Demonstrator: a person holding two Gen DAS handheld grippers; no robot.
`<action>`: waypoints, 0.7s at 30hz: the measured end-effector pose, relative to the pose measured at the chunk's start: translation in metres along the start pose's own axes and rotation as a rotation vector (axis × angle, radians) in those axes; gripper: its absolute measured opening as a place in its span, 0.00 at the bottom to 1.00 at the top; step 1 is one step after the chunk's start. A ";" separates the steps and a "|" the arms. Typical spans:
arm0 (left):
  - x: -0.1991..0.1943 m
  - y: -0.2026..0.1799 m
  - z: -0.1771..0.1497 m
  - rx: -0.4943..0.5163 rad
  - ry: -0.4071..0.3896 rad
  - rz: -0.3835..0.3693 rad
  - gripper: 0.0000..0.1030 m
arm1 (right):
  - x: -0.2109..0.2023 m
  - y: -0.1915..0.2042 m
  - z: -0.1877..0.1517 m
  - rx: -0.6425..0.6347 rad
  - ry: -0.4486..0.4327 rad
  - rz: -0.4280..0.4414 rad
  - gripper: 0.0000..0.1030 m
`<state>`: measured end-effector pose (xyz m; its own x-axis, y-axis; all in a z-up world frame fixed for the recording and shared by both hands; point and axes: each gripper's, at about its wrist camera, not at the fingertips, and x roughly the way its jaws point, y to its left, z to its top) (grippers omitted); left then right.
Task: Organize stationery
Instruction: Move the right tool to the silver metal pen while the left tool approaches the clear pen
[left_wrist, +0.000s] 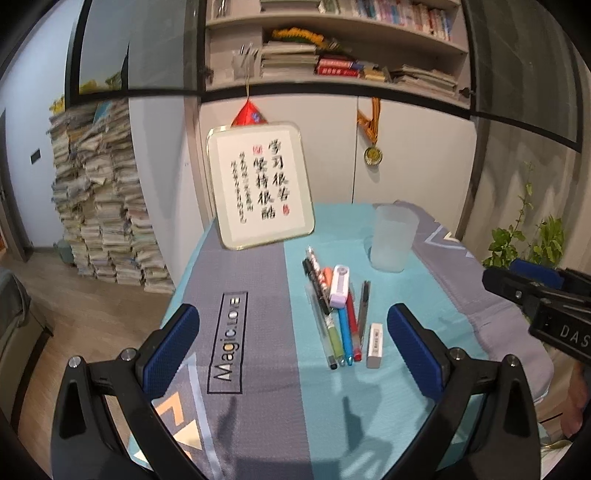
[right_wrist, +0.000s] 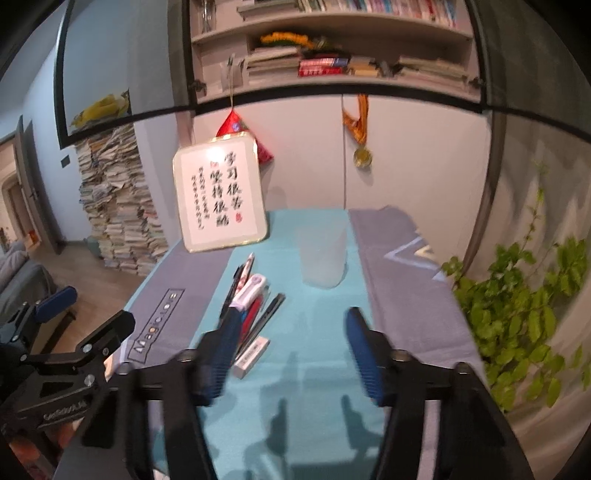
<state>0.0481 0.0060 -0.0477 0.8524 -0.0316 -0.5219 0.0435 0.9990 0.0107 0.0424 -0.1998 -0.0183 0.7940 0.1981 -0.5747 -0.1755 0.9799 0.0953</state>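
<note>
Frosted plastic cup (left_wrist: 393, 238): stands upright on the teal stripe of the cloth (left_wrist: 258, 424), looking vacant as far as its translucent wall shows; every place below is told from it.
Pen bundle (left_wrist: 338, 317): near side of the cup and a little to its left, several pens lying side by side and touching, a black pen (left_wrist: 364, 301) slightly apart on the cup's side.
Correction tape (left_wrist: 339, 286): lilac and white, resting across the top of the bundle, closer to the cup than the pen tips.
White eraser (left_wrist: 375, 345): nearest piece to the camera, just beside the pen tips, farthest from the cup.
Left gripper (left_wrist: 291, 347): spread wide, holding nothing, hovering on the near side of the cup above the cloth.
Right gripper (right_wrist: 291, 350): also spread and holding nothing; its left pad overlaps the bundle in the right wrist view, which is blurred.
Risk, cup: light and tall, likely to tip or skid if a finger or pen strikes its rim.
Risk, bundle: closing on one pen may drag its neighbours or roll the correction tape off.
Risk, frame: framed calligraphy (left_wrist: 260, 184) leans behind the cup to its left; a high swing could knock it.
</note>
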 end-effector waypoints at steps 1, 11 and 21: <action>0.005 0.001 -0.001 -0.003 0.014 -0.004 0.96 | 0.005 -0.002 0.001 0.004 0.014 0.008 0.43; 0.066 0.001 -0.014 0.024 0.164 -0.044 0.77 | 0.071 -0.006 0.001 0.033 0.181 0.087 0.29; 0.131 0.008 -0.018 0.021 0.292 -0.047 0.73 | 0.153 -0.007 0.015 0.051 0.314 0.110 0.29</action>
<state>0.1507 0.0108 -0.1318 0.6636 -0.0638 -0.7453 0.0923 0.9957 -0.0031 0.1742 -0.1758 -0.0947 0.5524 0.2928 -0.7805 -0.2145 0.9547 0.2063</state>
